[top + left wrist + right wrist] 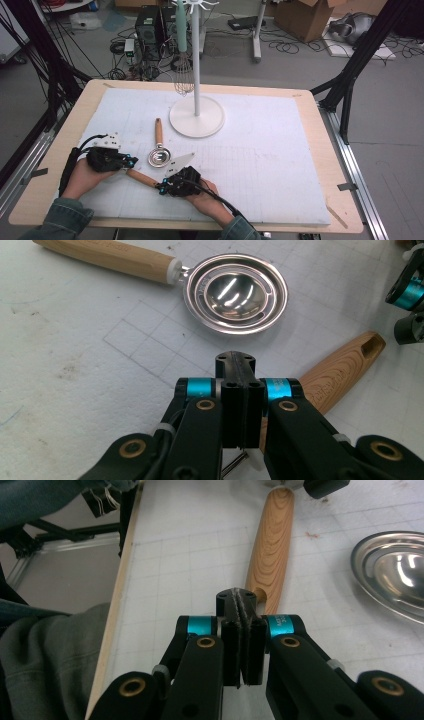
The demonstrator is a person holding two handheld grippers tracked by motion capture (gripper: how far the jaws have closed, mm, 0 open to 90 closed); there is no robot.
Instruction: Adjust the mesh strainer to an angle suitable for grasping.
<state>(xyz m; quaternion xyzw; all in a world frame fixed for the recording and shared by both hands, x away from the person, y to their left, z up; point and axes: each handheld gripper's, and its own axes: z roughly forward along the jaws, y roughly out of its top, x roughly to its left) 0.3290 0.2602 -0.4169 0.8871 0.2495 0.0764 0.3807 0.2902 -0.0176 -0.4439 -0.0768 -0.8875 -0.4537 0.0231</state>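
Note:
A small steel strainer spoon (159, 157) with a wooden handle lies on the white mat (260, 150); its bowl (235, 292) sits just ahead of my left gripper (235, 360). A second wooden handle (142, 177) lies slanted between the two grippers. Its head end is hidden under my left gripper (131, 161). My right gripper (160, 189) points at the handle's end with the hole (260, 595); whether it touches I cannot tell. Both grippers have their jaws pressed together with nothing between them. In the right gripper view my right gripper (240, 597) shows the handle (272, 540) running away from it.
A white stand (196, 117) with a round base rises at the mat's far middle, and a wire whisk (183, 75) with a pale green handle hangs from it. The table's wooden edge (117, 605) runs close to my right gripper, with a sleeve (45, 660) beside it.

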